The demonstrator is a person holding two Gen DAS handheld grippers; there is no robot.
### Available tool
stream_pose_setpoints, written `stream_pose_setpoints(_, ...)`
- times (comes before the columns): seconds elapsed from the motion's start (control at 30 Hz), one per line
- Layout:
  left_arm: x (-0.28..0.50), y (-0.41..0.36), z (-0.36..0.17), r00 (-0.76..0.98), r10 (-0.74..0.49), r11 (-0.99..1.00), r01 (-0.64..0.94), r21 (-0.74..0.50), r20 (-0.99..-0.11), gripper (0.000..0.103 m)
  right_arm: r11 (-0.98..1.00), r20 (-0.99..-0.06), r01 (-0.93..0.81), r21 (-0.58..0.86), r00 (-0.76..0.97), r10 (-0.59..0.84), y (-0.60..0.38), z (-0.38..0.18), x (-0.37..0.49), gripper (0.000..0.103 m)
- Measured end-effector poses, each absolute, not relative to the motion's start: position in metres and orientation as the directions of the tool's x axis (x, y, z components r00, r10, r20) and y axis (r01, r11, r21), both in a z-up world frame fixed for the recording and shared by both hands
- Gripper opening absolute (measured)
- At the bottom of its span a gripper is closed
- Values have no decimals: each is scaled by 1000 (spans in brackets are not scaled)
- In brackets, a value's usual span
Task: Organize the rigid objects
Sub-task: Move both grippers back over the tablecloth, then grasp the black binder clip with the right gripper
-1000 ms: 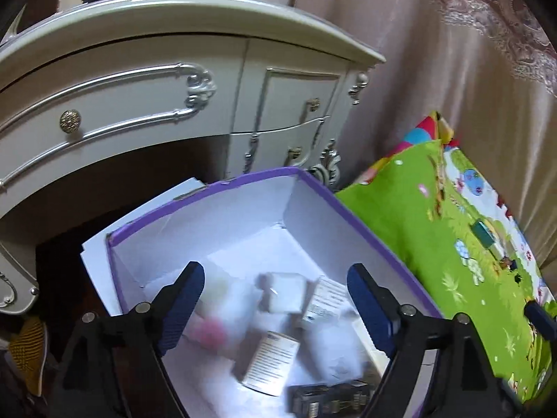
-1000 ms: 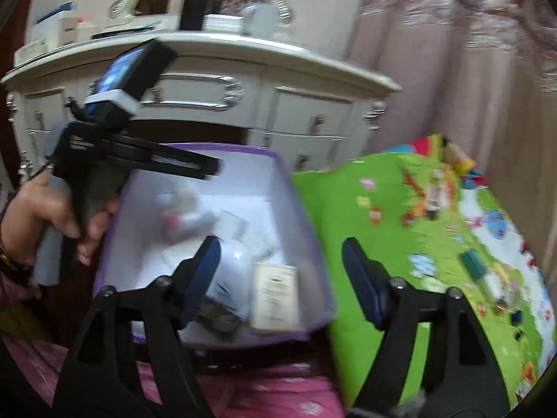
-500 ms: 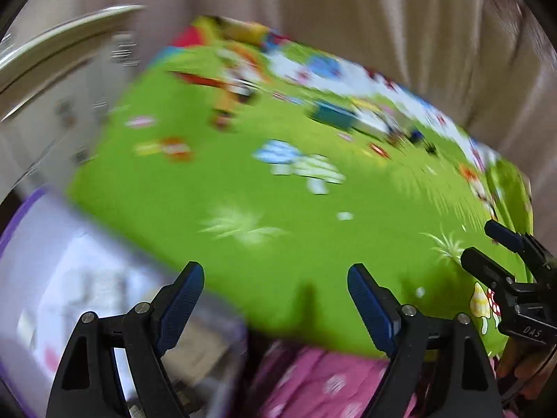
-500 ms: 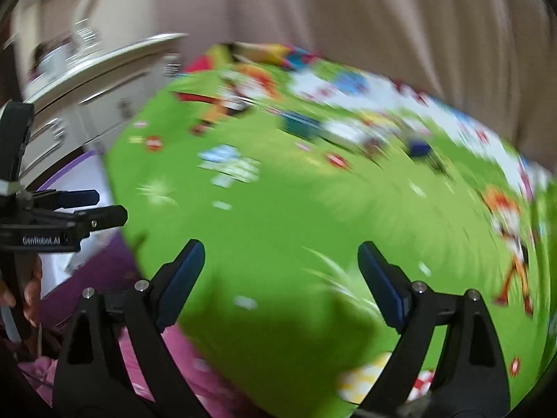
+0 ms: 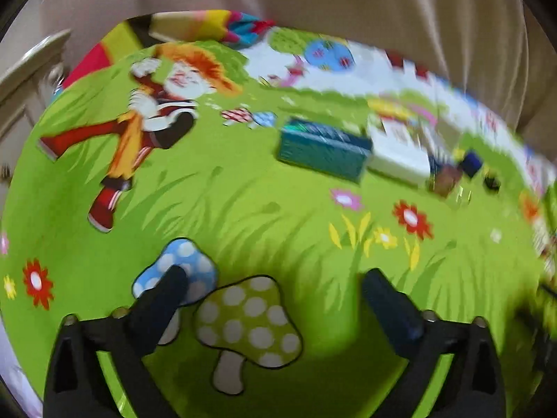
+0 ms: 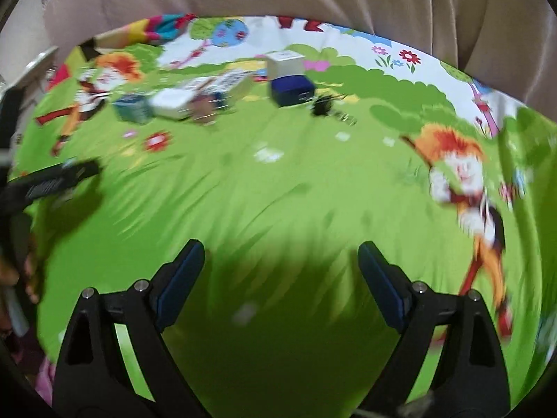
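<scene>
Several small boxes lie in a row on a green cartoon mat. In the left wrist view a teal box and a white box lie ahead, with small dark items to their right. In the right wrist view I see the teal box, a white box, a dark blue box and a white cube far ahead. My left gripper is open and empty over the mat. My right gripper is open and empty. The left gripper's body shows at the left edge of the right wrist view.
A beige curtain hangs behind the mat. The corner of a white dresser shows at the far left. Both views are blurred by motion.
Both grippers have swung right, away from the purple-rimmed box of items and the dresser, and now face the green mat. Both stayed open and empty.
</scene>
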State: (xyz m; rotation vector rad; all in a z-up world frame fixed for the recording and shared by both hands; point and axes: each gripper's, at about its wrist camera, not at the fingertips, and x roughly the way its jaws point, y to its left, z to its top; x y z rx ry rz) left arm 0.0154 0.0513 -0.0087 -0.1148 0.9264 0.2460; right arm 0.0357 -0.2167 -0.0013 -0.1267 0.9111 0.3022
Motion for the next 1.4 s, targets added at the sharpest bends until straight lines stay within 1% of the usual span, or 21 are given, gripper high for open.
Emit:
stream_pose_setpoints(0.07,15,50,-9,583,134,973,-229,-3,-801,103,947,-815,-319,29,541,206,-224,-8,75,93)
stream_pose_setpoints(0.13,15,52,-9,587,121,975,-220,-14,-801,103,951,-810,-309,11,555,189,-225,-9,106,94)
stream_pose_setpoints(0.17,14,51,-9,586,122,975,-220,-13,-801,103,952,-813,-304,26,548,197,-226,-9,125,94)
stream_pose_setpoints(0.27,17,51,-10,584,125,975,-221,-9,-802,103,955,-817,-297,20,546,187,-220,-10,171,100)
stream_pose_setpoints(0.3,17,51,-10,584,125,975,-221,-9,-802,103,956,-819,-294,20,544,184,-217,-11,181,103)
stream_pose_setpoints(0.4,17,51,-10,584,125,975,-221,-9,-802,103,957,-813,-290,23,552,187,-213,-11,195,102)
stream_pose_setpoints(0.47,17,51,-9,584,125,975,-221,-9,-802,103,944,-795,-330,18,568,214,-210,-7,186,79)
stream_pose_setpoints(0.5,17,51,-9,584,124,975,-221,-9,-802,103,936,-784,-353,14,577,230,-210,-4,178,40)
stream_pose_setpoints(0.63,16,51,-9,584,124,975,-220,-9,-802,103,915,-774,-402,-22,586,239,-217,-2,134,39)
stream_pose_setpoints(0.8,16,47,-8,579,114,976,-219,-18,-808,103,919,-769,-394,-20,593,237,-248,-2,55,39)
stream_pose_setpoints(0.83,16,42,-7,582,93,976,-213,-41,-808,103,922,-765,-387,-17,599,238,-252,-3,42,39)
stream_pose_setpoints(0.9,18,18,-2,594,-17,981,-146,-129,-804,103,928,-764,-372,-17,604,228,-260,-4,22,39)
stream_pose_setpoints(0.93,25,-2,0,582,-68,984,-97,-152,-810,103,930,-764,-367,-21,606,222,-260,-4,18,39)
stream_pose_setpoints(0.97,33,-20,1,571,-82,986,-70,-148,-817,103,931,-764,-363,-28,609,214,-259,-4,16,39)
stream_pose_setpoints(1.03,52,-47,-1,556,-51,993,-60,-101,-829,103,931,-765,-362,-37,610,207,-258,-4,19,39)
stream_pose_setpoints(1.1,85,-70,-4,550,13,997,-76,-35,-835,103,932,-766,-362,-23,605,216,-260,-4,20,39)
stream_pose_setpoints(1.23,136,-81,-6,539,51,995,-103,-6,-841,102,933,-767,-360,-10,601,224,-259,-5,22,40)
stream_pose_setpoints(1.3,141,-84,-4,570,39,998,-65,2,-821,84,933,-767,-359,-6,600,226,-259,-5,22,40)
stream_pose_setpoints(1.33,137,-85,-2,587,15,1000,-28,-2,-809,51,933,-767,-359,-3,600,228,-260,-5,22,40)
stream_pose_setpoints(1.37,126,-90,0,594,-19,999,35,2,-804,41,934,-767,-358,0,599,230,-260,-5,22,40)
stream_pose_setpoints(1.4,115,-90,1,596,-45,998,68,-6,-802,36,934,-767,-358,4,598,232,-260,-5,22,40)
